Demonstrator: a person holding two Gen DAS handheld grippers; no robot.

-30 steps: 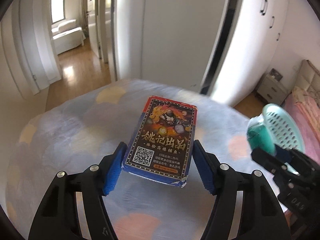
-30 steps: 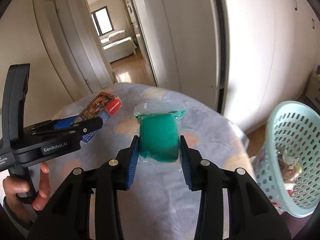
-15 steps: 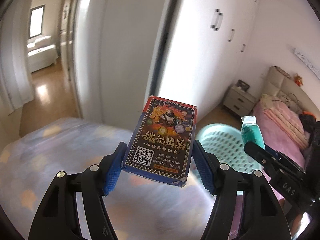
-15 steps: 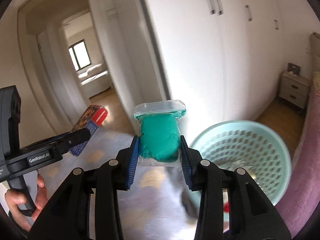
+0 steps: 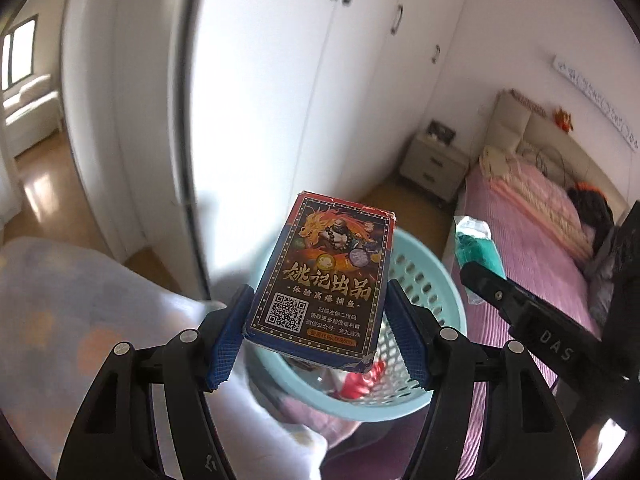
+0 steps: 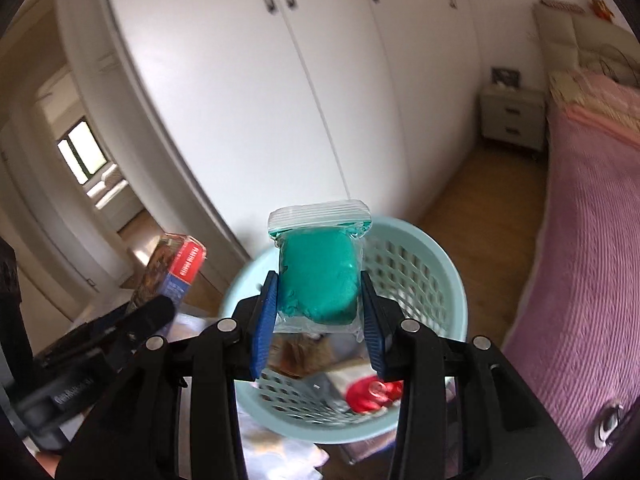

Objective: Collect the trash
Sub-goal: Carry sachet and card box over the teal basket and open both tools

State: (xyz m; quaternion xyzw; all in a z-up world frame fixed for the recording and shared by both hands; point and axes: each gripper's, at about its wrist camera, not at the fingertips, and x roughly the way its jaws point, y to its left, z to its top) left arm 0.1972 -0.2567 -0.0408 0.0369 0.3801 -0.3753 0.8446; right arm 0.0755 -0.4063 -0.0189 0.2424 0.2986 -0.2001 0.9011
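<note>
My left gripper [image 5: 316, 336] is shut on a blue and red card box [image 5: 320, 280] with a QR code and holds it above the light blue basket [image 5: 448, 296]. My right gripper [image 6: 318, 320] is shut on a clear zip bag of green putty [image 6: 318, 276] and holds it over the same basket [image 6: 440, 280]. The basket holds trash, including a red round item [image 6: 374, 392]. The right gripper and bag show at the right of the left wrist view [image 5: 476, 256]. The card box shows at the left of the right wrist view [image 6: 172, 272].
A table with a pale patterned cloth [image 5: 72, 300] lies left of the basket. A bed with a pink cover [image 6: 592, 240] is on the right. White wardrobe doors [image 6: 320, 80] and a small nightstand [image 5: 432, 164] stand behind. A doorway [image 6: 92, 168] opens at the left.
Both grippers have swung right from over the table to over the basket, each keeping hold of its item. The basket now lies directly under both.
</note>
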